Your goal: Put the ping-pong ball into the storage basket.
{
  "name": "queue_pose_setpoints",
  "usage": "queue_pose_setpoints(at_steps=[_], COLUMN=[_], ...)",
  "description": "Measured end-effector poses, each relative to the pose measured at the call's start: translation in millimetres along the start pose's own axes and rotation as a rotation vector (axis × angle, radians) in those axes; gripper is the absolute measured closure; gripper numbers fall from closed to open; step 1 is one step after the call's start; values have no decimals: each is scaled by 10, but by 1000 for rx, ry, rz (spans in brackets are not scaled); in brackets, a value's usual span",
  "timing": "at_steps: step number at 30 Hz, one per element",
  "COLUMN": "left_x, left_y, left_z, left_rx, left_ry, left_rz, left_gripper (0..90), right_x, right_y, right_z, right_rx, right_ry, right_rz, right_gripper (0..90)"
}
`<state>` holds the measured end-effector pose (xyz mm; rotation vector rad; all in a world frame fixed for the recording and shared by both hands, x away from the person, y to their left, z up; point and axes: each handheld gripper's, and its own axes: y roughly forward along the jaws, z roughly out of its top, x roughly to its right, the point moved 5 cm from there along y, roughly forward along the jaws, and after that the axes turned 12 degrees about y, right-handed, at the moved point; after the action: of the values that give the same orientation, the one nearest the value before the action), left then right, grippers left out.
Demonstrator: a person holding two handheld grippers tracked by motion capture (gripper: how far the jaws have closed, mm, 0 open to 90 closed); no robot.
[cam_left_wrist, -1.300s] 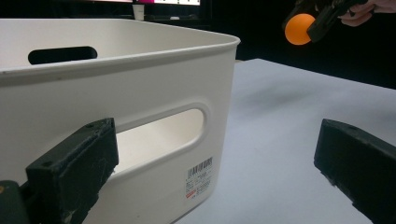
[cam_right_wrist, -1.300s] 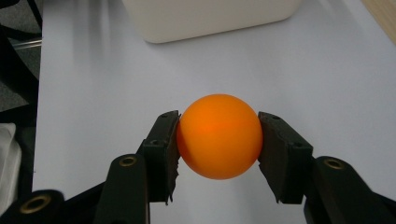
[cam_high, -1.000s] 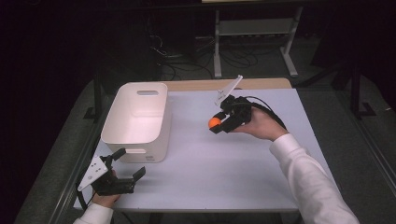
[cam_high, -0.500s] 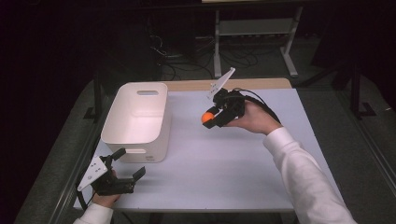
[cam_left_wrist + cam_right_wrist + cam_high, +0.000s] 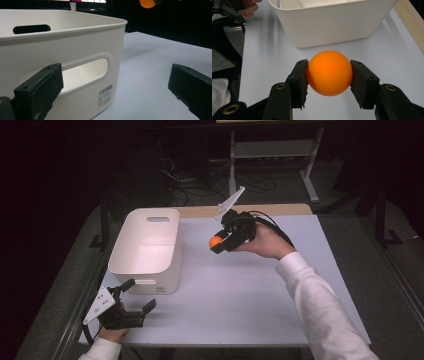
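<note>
Counter edges: I see the white counter with a strip of bare wood along its far edge; the floor around it is dark.
Bin: a white bin with cut-out handles stands on the left part of the counter, its near wall facing the near left corner and its far wall close to the far edge.
Open room: the middle and whole right part of the counter lie bare, from the bin's right wall across to the right edge and down to the near edge.
Ball: an orange ball is off the counter, clamped between the jaws of my right hand-held gripper, above the far middle of the counter, just right of the bin and apart from it.
Right hand-held gripper: closed on the ball, both pads touching its sides; jaws point left toward the bin.
Right arm: the white sleeve comes in from the near right corner, reaching diagonally toward the far middle.
Left hand-held gripper: jaws spread wide with nothing between them, low at the near left corner, facing the bin's near wall and its barcode label.
Left hand: sits at the near edge.
</note>
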<state>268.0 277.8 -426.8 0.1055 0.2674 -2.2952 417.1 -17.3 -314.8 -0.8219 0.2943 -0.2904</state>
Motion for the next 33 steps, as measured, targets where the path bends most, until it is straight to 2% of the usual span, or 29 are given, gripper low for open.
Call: queue_pose_setpoints(at_steps=[5,6,33], left_x=[8,-5,-4], left_y=[6,-6,-6], left_z=[6,-4,-1], left_rx=[8,-9,-3], left_ry=[-13,6,5], left_rz=[3,1,-1], left_gripper=[0,0,0], right_x=[-16,-16,-143], right_y=[16,17,155], right_z=[64,83,398], right_rx=[-4,2,-11], right_ry=[-2,-6,-48], right_rz=[7,5,51], right_gripper=[494,494,494])
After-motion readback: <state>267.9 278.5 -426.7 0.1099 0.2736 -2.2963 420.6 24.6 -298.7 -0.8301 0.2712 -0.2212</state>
